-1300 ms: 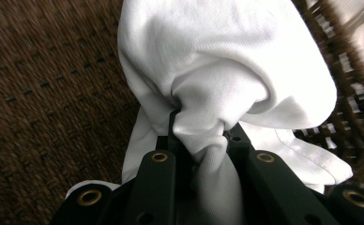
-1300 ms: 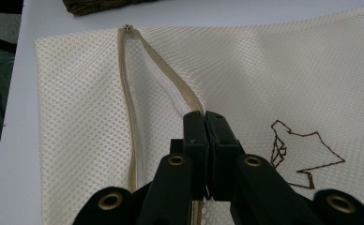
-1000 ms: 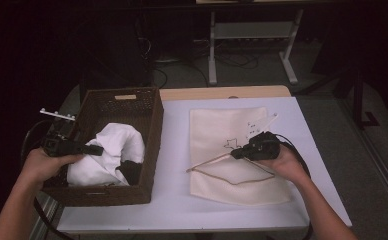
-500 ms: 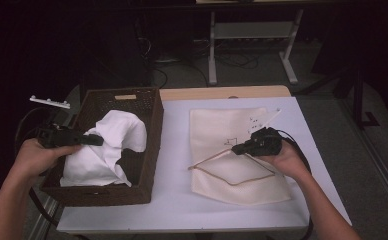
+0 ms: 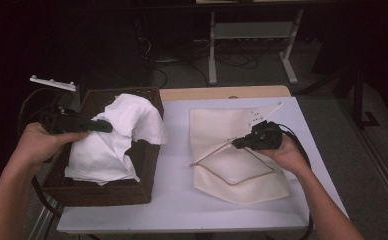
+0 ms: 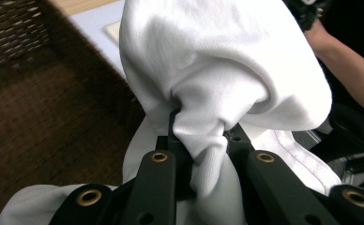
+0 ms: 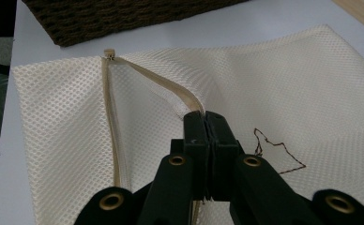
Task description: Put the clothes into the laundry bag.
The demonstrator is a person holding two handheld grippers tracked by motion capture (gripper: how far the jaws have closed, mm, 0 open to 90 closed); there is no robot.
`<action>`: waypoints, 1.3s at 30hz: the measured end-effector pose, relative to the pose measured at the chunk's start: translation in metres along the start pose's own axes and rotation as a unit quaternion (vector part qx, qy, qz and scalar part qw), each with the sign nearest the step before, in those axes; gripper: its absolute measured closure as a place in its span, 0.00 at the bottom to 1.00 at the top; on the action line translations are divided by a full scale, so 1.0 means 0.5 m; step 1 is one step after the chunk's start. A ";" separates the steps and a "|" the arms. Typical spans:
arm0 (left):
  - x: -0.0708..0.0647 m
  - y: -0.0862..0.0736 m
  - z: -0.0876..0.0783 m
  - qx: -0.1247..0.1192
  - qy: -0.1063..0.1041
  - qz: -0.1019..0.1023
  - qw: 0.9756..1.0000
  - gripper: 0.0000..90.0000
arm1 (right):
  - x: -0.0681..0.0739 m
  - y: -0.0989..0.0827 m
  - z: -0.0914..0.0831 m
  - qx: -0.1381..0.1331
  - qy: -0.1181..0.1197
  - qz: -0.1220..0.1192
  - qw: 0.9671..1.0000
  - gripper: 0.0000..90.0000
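Observation:
A white cloth [image 5: 127,125] hangs bunched from my left gripper [image 5: 107,127], lifted above the dark wicker basket [image 5: 132,190], with its lower folds still lying in the basket. In the left gripper view the jaws pinch a fold of this white cloth [image 6: 217,70] at the left gripper's tips [image 6: 201,136]. A cream mesh bag [image 5: 242,185] lies flat on the table to the right. My right gripper [image 5: 237,144] is shut on the bag's zipper edge [image 7: 170,93] and holds that edge raised, the right gripper's tips [image 7: 204,122] pressed together.
The white tabletop [image 5: 182,200] has free room between basket and bag. A wooden strip [image 5: 222,92] runs along the far edge. Metal stand legs [image 5: 252,45] and cables lie on the floor behind. A thin brown thread [image 7: 274,150] lies on the mesh.
My left gripper has risen and shifted right, drawing the white cloth up out of the basket and over its right rim. The right gripper has kept its grip and place.

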State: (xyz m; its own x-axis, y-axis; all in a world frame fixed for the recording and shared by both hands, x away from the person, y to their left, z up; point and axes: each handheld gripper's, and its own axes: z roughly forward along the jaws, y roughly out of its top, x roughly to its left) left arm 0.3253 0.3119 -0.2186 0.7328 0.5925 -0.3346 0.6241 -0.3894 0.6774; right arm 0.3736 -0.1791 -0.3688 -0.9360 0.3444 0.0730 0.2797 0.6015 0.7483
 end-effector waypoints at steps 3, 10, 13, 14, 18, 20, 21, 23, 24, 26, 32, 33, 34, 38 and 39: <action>-0.016 0.017 0.021 0.004 -0.008 0.012 1.000 0.87 | -0.004 0.005 -0.001 0.000 -0.001 -0.001 1.000 0.97; -0.056 0.059 0.057 0.010 -0.024 0.038 0.999 0.87 | -0.011 0.016 -0.007 -0.006 -0.007 0.000 1.000 0.97; -0.075 0.076 0.071 0.010 -0.031 0.049 0.998 0.87 | -0.012 0.018 -0.007 -0.007 -0.008 -0.001 1.000 0.97; -0.081 0.081 0.077 0.010 -0.033 0.051 0.998 0.87 | -0.012 0.019 -0.007 -0.006 -0.008 -0.001 1.000 0.97; -0.098 0.096 0.094 0.014 -0.041 0.063 0.997 0.87 | -0.010 0.028 -0.010 -0.008 -0.010 -0.003 1.000 0.97; -0.106 0.102 0.104 0.013 -0.049 0.068 0.996 0.87 | -0.008 0.034 -0.013 -0.008 -0.010 -0.006 1.000 0.97; -0.115 0.108 0.116 0.014 -0.054 0.072 0.996 0.87 | -0.008 0.037 -0.014 -0.008 -0.010 -0.007 1.000 0.97; -0.125 0.113 0.131 0.017 -0.059 0.077 0.995 0.87 | -0.009 0.041 -0.016 -0.005 -0.011 -0.007 1.000 0.97; -0.130 0.116 0.141 0.021 -0.063 0.080 0.995 0.87 | -0.011 0.041 -0.016 -0.006 -0.011 -0.007 1.000 0.97; -0.138 0.116 0.158 0.025 -0.070 0.083 0.994 0.87 | -0.014 0.041 -0.019 -0.007 -0.012 -0.003 1.000 0.97; -0.159 0.109 0.206 0.035 -0.107 0.087 0.990 0.87 | -0.019 0.039 -0.025 -0.016 -0.013 0.002 1.000 0.97; -0.172 0.107 0.227 0.042 -0.120 0.091 0.988 0.87 | -0.020 0.040 -0.025 -0.016 -0.013 0.002 1.000 0.97; -0.172 0.107 0.227 0.042 -0.120 0.091 0.988 0.87 | -0.020 0.040 -0.025 -0.016 -0.013 0.002 1.000 0.97; -0.192 0.099 0.275 0.063 -0.131 0.099 0.984 0.87 | -0.021 0.046 -0.028 -0.019 -0.017 -0.001 1.000 0.97; -0.193 0.097 0.286 0.067 -0.138 0.100 0.983 0.87 | -0.021 0.047 -0.029 -0.020 -0.018 -0.002 1.000 0.97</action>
State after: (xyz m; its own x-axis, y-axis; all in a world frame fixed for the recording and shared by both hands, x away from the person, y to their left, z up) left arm 0.3233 0.1350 -0.2470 0.8789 0.2875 -0.3808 0.4761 -0.5793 0.6616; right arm 0.3868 -0.1788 -0.3424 -0.9286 0.3680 0.0480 0.2673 0.5735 0.7744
